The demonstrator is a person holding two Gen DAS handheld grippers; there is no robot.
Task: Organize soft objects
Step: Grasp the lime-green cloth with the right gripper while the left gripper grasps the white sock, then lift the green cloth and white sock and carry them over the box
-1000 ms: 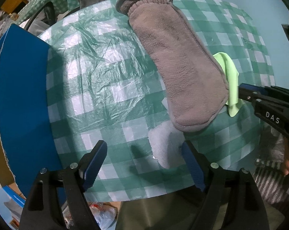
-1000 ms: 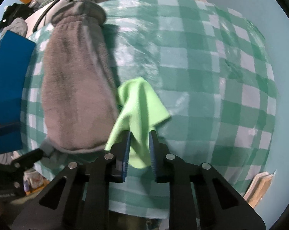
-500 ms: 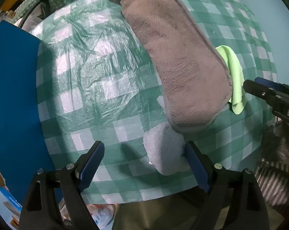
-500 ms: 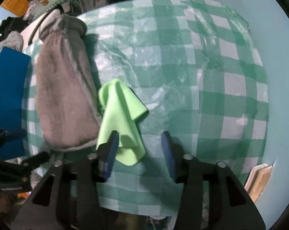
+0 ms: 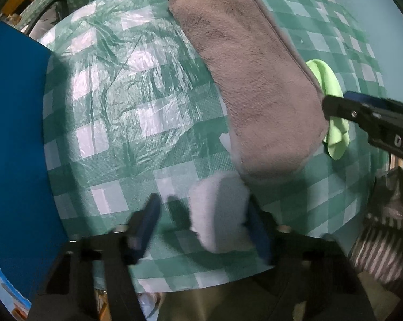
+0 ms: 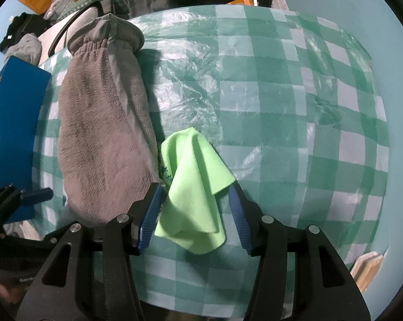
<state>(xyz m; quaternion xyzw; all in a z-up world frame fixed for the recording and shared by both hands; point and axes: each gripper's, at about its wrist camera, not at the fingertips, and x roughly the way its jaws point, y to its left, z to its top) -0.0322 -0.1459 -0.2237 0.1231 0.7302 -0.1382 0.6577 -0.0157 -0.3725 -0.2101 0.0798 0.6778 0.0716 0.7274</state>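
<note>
A long grey fleece mitt [image 5: 252, 85] lies across the green checked table; it also shows in the right wrist view [image 6: 102, 133]. A pale white-grey fluffy piece [image 5: 219, 214] sticks out from under its near end. My left gripper [image 5: 201, 214] is open, with the fluffy piece between its jaws, against the right one. A lime green cloth [image 6: 193, 190] lies crumpled beside the mitt, also showing in the left wrist view [image 5: 332, 123]. My right gripper [image 6: 194, 208] is open, its jaws on either side of the green cloth, which rests loose on the table.
A blue box flap [image 5: 14, 147] stands at the table's left edge, also visible in the right wrist view [image 6: 14, 112]. The tablecloth [image 6: 295, 107] has a wrinkled plastic cover. Clothes and furniture lie beyond the far edge. A striped fabric [image 5: 380, 246] hangs at the right.
My right gripper opened and let go of the green cloth, which now lies on the table. My left gripper moved forward around the fluffy piece, its jaws narrowing.
</note>
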